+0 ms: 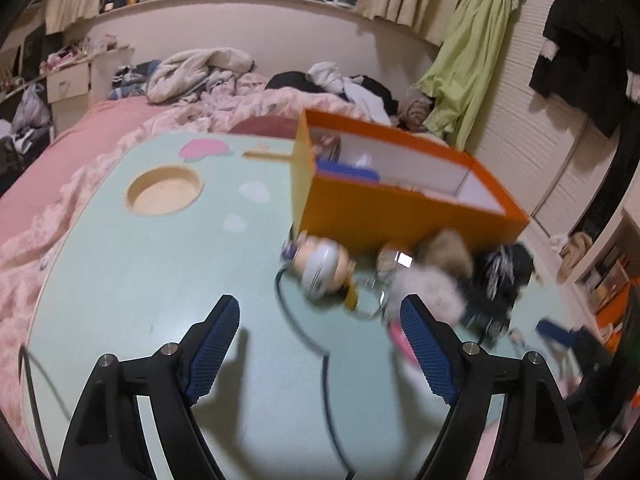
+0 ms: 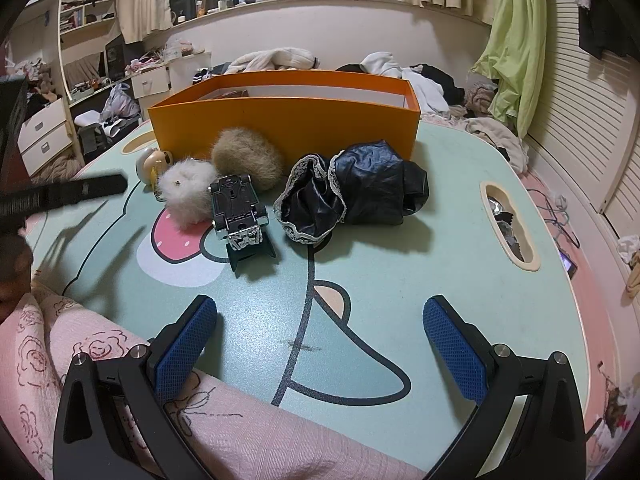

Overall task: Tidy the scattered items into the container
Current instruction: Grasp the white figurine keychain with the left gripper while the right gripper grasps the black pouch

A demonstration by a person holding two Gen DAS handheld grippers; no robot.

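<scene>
An orange box (image 2: 288,120) stands at the far side of a mint-green lap table (image 2: 380,280); it also shows in the left wrist view (image 1: 400,208) with a few items inside. In front of it lie a round doll-head toy (image 1: 320,266), a white pompom (image 2: 186,196), a tan pompom (image 2: 246,164), an upside-down silver toy car (image 2: 238,210) and a black lace-trimmed cloth (image 2: 352,196). My left gripper (image 1: 320,340) is open and empty, near the doll head. My right gripper (image 2: 320,344) is open and empty, at the table's near edge.
The table sits on a pink bed (image 1: 60,160) piled with clothes. It has a round cup hole (image 1: 164,190) and a slot (image 2: 510,224). A pink quilt (image 2: 100,360) lies under my right gripper. The left gripper's finger (image 2: 80,190) reaches in from the left.
</scene>
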